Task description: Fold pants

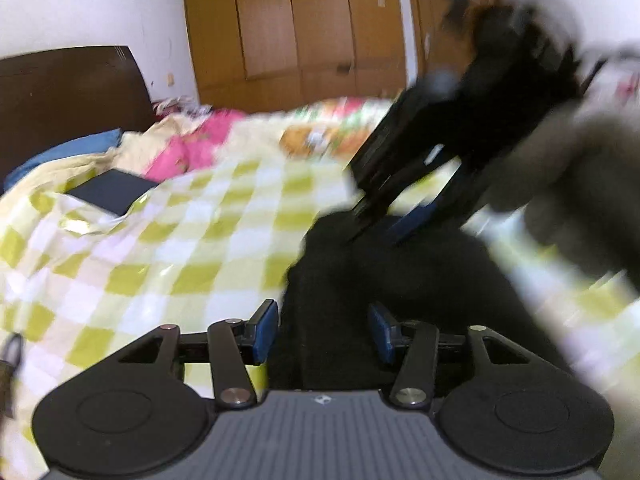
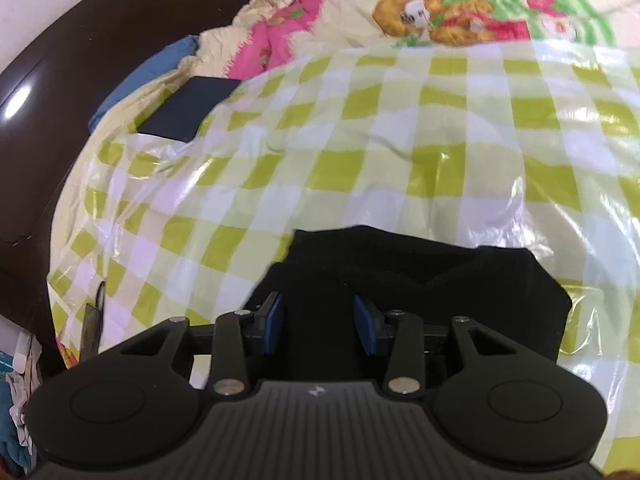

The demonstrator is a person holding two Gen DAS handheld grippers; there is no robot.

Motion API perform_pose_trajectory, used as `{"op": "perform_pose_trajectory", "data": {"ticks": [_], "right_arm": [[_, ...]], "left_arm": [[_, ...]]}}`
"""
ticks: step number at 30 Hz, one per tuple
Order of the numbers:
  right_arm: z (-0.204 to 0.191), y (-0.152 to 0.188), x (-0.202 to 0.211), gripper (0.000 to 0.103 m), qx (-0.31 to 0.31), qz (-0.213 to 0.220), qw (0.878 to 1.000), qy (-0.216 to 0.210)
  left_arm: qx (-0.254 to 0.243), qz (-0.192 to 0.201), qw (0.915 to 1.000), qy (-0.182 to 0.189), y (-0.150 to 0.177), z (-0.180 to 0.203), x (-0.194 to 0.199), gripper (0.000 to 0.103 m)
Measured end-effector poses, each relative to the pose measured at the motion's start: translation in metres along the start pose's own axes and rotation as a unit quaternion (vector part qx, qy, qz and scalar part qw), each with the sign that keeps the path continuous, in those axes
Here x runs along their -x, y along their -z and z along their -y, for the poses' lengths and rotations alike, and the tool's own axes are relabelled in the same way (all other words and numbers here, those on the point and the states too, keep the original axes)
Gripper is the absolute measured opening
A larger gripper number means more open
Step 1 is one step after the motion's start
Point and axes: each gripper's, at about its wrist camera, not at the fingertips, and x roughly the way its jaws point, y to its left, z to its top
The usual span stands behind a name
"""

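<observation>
Black pants (image 2: 432, 276) lie bunched in a folded heap on a green-and-white checked plastic sheet (image 2: 400, 140) over a bed. In the right wrist view my right gripper (image 2: 319, 324) hovers over the near left part of the heap. Its blue pads (image 2: 274, 324) stand apart and the cloth lies below the gap. In the left wrist view the pants (image 1: 400, 276) fill the lower middle. My left gripper (image 1: 324, 332) is open over them, the cloth lying flat below the gap. The right gripper (image 1: 384, 220) shows blurred at the pants' far edge, held by a grey-sleeved hand (image 1: 580, 184).
A dark flat rectangular object (image 2: 192, 110) lies at the sheet's far left corner. Beyond it are a blue pillow (image 2: 140, 88), a pink and cream quilt (image 2: 280, 40) and a dark brown headboard (image 1: 68, 92). Wooden wardrobe doors (image 1: 300, 28) stand behind the bed.
</observation>
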Motion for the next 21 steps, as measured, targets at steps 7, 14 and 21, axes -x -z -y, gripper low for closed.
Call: {"op": "perform_pose_trajectory", "data": {"ticks": [7,14,21], "right_arm": [[0.016,0.005,-0.039,0.045,-0.028,-0.024,0.999,-0.034],[0.048,0.029,0.041,0.047,-0.033,0.052,0.997,-0.046],[0.108,0.091,0.077,0.05,-0.095,0.03,0.995,-0.013]], "left_arm": [[-0.055,-0.027,0.9975,-0.034,0.011,0.002,-0.016,0.069],[-0.051,-0.041,0.9969,-0.044,0.004,0.003,-0.015,0.072],[-0.039,-0.043,0.9981,-0.02,-0.008,0.004,-0.008,0.071]]}}
